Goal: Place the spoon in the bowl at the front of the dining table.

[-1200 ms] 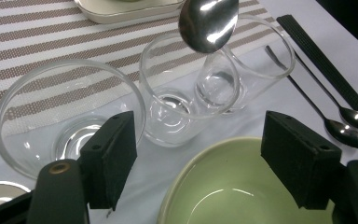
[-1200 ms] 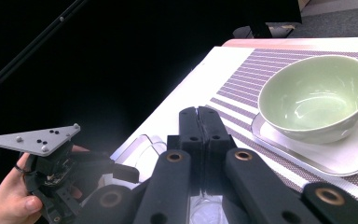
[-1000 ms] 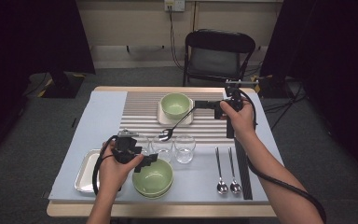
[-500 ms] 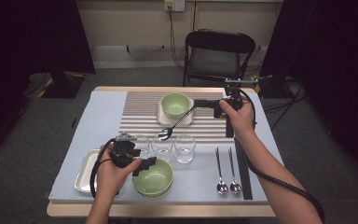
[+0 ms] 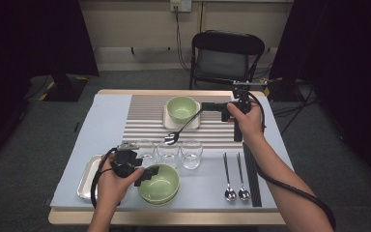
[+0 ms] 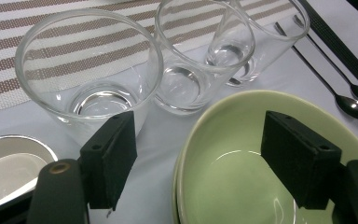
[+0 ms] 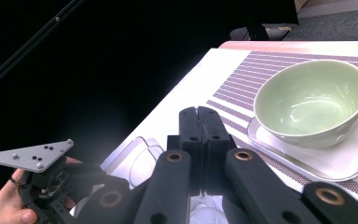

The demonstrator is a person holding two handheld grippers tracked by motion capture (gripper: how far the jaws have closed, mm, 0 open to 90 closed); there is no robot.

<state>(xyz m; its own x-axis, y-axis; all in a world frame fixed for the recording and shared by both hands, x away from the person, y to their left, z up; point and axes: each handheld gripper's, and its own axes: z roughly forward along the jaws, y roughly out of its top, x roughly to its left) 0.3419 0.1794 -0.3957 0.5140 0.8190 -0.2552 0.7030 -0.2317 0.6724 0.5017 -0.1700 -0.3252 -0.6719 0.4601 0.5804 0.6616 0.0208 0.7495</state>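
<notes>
My left gripper (image 5: 146, 175) (image 6: 205, 163) stands open over the rim of the near stacked green bowls (image 5: 163, 187) (image 6: 242, 182), one jaw outside the rim and one above the inside. Neither pad presses on the bowl. My right gripper (image 5: 207, 107) (image 7: 199, 119) is shut on the handle of a metal spoon (image 5: 183, 128), held above the striped mat (image 5: 145, 121). The spoon's bowl end hangs just over the middle glass (image 5: 168, 152). A second green bowl (image 5: 181, 108) (image 7: 312, 100) sits on a white square plate (image 5: 196, 124) (image 7: 345, 163) at the back.
Three clear glasses (image 6: 93, 70) stand in a row behind the near bowls. A metal tray (image 5: 88, 176) (image 6: 4, 163) lies at the near left. Two spoons (image 5: 229, 179) and a black strip (image 5: 251, 174) lie at the right. A chair (image 5: 227, 58) stands beyond the table.
My left gripper has edged nearer and lower onto the rim of the near green bowls. The right gripper and its spoon have kept still.
</notes>
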